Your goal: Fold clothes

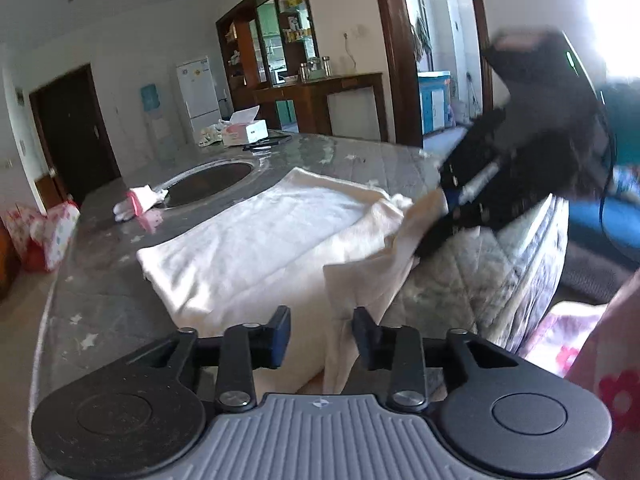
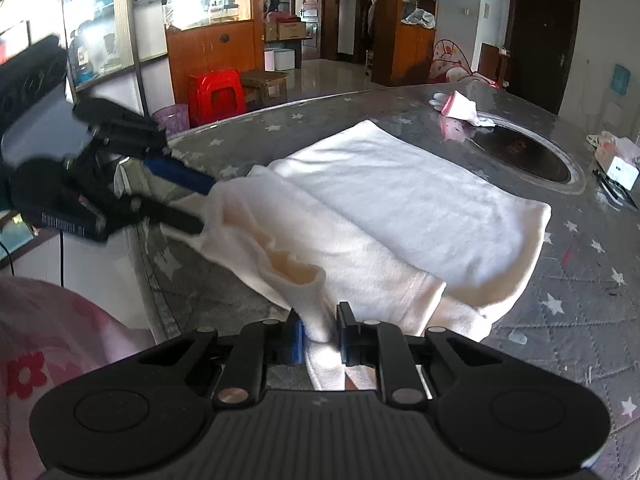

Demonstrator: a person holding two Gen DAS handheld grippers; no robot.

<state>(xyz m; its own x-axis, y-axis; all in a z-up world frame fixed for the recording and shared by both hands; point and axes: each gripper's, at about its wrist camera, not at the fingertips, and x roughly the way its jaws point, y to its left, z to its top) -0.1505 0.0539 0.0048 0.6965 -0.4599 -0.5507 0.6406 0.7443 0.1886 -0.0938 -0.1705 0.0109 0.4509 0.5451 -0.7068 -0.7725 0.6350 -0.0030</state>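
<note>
A white garment [image 1: 256,236] lies partly folded on the grey star-patterned table cover [image 1: 104,292]; it also shows in the right wrist view [image 2: 400,204]. My left gripper [image 1: 322,334] has white cloth between its fingers, with the jaws fairly wide. It also shows at the left of the right wrist view [image 2: 202,204], gripping the garment's edge. My right gripper [image 2: 320,334] is shut on a bunched fold of the garment near the table edge. It also shows blurred at the right of the left wrist view [image 1: 436,216], holding the lifted cloth edge.
A round dark inset [image 1: 208,182] sits in the table behind the garment. A small white and pink cloth [image 1: 138,204] lies beside it. A tissue box [image 1: 244,128] stands at the far end. A red stool [image 2: 216,96] stands on the floor beyond the table.
</note>
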